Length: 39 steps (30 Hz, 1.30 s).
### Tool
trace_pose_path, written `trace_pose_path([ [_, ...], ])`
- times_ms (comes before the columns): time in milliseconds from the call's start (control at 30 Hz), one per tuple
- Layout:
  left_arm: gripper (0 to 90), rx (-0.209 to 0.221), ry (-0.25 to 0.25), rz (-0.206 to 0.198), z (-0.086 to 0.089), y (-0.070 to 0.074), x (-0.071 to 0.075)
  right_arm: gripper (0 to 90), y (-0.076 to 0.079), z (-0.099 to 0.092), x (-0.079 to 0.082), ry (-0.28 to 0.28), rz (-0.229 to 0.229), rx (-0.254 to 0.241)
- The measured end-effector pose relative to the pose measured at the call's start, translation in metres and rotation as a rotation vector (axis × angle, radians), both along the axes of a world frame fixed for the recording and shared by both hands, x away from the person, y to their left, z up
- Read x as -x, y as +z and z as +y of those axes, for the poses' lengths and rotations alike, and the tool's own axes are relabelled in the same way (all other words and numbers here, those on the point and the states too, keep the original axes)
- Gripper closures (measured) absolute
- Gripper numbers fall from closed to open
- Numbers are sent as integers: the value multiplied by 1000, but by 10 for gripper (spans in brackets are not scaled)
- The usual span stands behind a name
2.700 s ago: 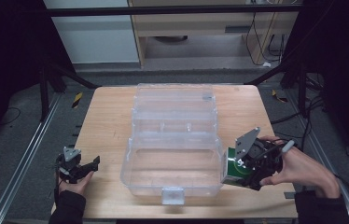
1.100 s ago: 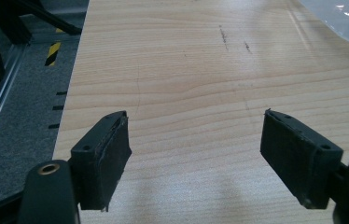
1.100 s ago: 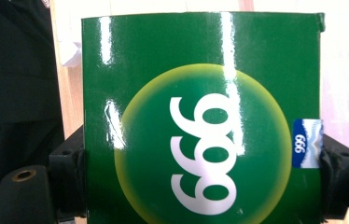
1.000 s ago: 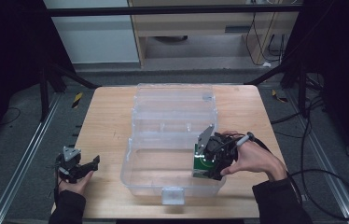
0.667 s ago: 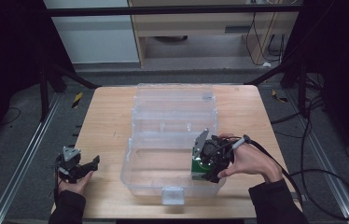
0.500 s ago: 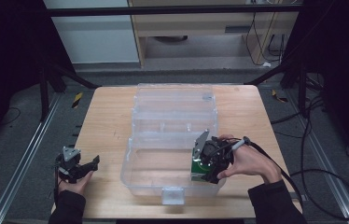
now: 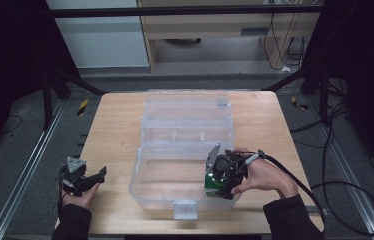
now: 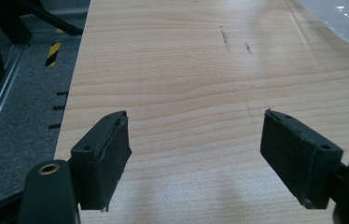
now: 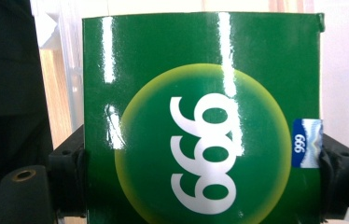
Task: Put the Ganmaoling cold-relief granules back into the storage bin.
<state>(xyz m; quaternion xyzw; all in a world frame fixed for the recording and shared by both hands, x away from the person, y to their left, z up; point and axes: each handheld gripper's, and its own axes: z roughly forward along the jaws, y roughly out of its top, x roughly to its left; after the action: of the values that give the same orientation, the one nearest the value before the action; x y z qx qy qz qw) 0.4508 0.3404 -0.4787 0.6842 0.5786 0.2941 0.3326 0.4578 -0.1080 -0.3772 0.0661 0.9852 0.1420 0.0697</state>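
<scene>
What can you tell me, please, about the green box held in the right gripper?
The green box is glossy, carton-like, printed with a yellow-green circle bearing white "999" digits, seen sideways, plus a small blue "999" sticker at one edge. The right gripper clamps it, a black jaw pressing each side. In the high view it sits low inside the near right part of the clear plastic bin.

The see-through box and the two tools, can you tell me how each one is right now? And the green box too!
Clear plastic box: open, lid laid back flat on the table.
Green box: held upright between the right tool's jaws, down inside the near part of the clear plastic box.
Right tool: shut on the green box.
Left tool: open, nothing between its jaws, over bare wooden table.
</scene>
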Motion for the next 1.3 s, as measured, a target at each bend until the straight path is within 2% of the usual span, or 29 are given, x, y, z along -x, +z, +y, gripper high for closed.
trace_pose_path([
  [67,234,0,0,-1,0,0,0,159,-3,-2,-1,-12,10,-13],
  [167,234,-1,0,2,0,0,0,159,-8,-3,-1,-4,1,-1],
  [400,234,3,1,-1,0,0,0,158,-16,0,-3,-8,12,3],
  [500,234,0,-1,0,0,0,0,157,-21,-3,-5,-24,28,-14],
  [567,234,-1,-1,2,0,0,0,155,-24,-5,-5,-15,18,-15],
  [867,234,2,0,1,0,0,0,148,-30,-2,-8,-23,21,8],
  [900,234,2,0,1,0,-1,0,147,-32,-1,-7,-13,14,25],
  [1000,234,0,-1,2,0,0,0,147,-34,-1,-7,-9,12,35],
  [1167,234,0,-2,3,0,0,0,141,-34,-1,-7,-11,13,37],
  [1267,234,0,-2,4,0,-1,0,112,-30,-3,-6,-14,7,10],
  [1300,234,-1,-2,3,0,-1,0,119,-26,-4,-6,-22,10,-14],
])
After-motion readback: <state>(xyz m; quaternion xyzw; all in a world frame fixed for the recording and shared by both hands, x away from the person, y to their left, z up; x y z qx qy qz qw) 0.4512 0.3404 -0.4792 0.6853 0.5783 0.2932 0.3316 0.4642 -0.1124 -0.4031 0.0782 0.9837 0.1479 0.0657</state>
